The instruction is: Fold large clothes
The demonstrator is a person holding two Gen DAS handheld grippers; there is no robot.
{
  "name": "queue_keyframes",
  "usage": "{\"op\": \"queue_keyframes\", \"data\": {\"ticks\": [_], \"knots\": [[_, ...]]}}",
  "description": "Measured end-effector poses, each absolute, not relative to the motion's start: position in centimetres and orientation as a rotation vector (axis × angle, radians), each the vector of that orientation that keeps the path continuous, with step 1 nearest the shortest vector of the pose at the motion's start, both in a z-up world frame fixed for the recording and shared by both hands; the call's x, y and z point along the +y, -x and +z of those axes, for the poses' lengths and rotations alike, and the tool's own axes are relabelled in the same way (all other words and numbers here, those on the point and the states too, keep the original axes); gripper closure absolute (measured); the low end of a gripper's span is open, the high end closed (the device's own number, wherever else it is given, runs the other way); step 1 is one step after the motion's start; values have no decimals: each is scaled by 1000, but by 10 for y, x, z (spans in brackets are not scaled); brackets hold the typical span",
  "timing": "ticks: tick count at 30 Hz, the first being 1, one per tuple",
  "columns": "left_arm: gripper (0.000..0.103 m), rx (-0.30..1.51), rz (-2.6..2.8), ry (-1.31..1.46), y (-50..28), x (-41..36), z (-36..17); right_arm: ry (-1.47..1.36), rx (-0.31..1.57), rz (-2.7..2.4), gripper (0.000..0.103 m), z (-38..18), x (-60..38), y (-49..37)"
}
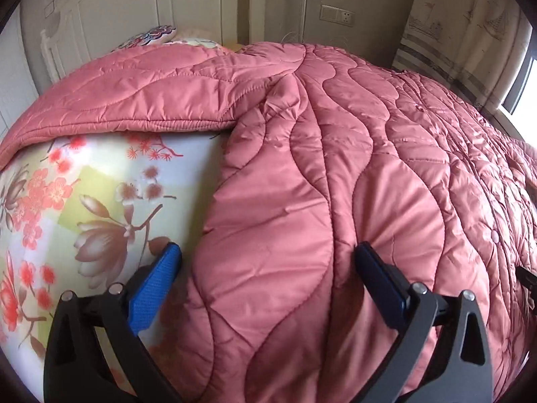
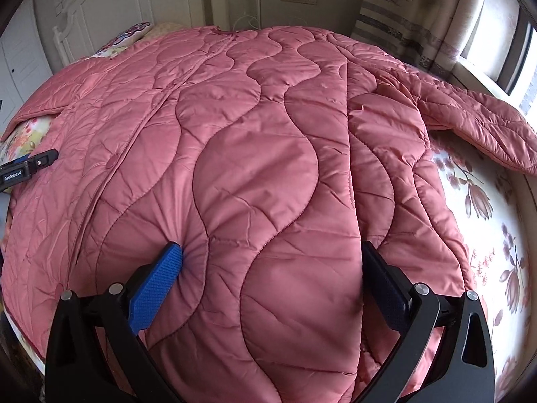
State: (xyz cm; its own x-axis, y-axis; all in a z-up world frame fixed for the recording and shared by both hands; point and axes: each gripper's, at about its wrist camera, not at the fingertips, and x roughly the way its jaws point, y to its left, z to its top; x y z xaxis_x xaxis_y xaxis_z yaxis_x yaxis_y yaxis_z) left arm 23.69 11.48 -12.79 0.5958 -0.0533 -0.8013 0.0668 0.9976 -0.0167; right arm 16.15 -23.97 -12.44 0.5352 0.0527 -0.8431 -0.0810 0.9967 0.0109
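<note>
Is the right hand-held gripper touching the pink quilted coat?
Touching. The right wrist view shows the blue finger of the right hand-held gripper pressing a dimple into the pink quilted coat, with creases radiating from its tip. The jaws stand wide open.

Both claws are spread wide right now. The left claw (image 1: 268, 255) has blue-padded fingers (image 1: 152, 288) far apart, angled forward and down. The right claw (image 2: 272, 255) is the same, and the left claw's tip pokes in far off its left side.

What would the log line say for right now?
phase: pre-grasp | pink quilted coat: spread on floral bed sheet | left gripper: open | right gripper: open
</note>
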Motion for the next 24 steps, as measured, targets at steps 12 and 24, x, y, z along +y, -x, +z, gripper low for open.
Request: {"op": "queue_keyframes", "data": {"ticks": [12, 24], "knots": [[2, 916, -25, -121, -230, 99, -122, -783, 815, -321, 5, -109, -472, -192], [2, 778, -451, -366, -211, -28, -113, -762, 507, -653, 67, -82, -524, -227]]}}
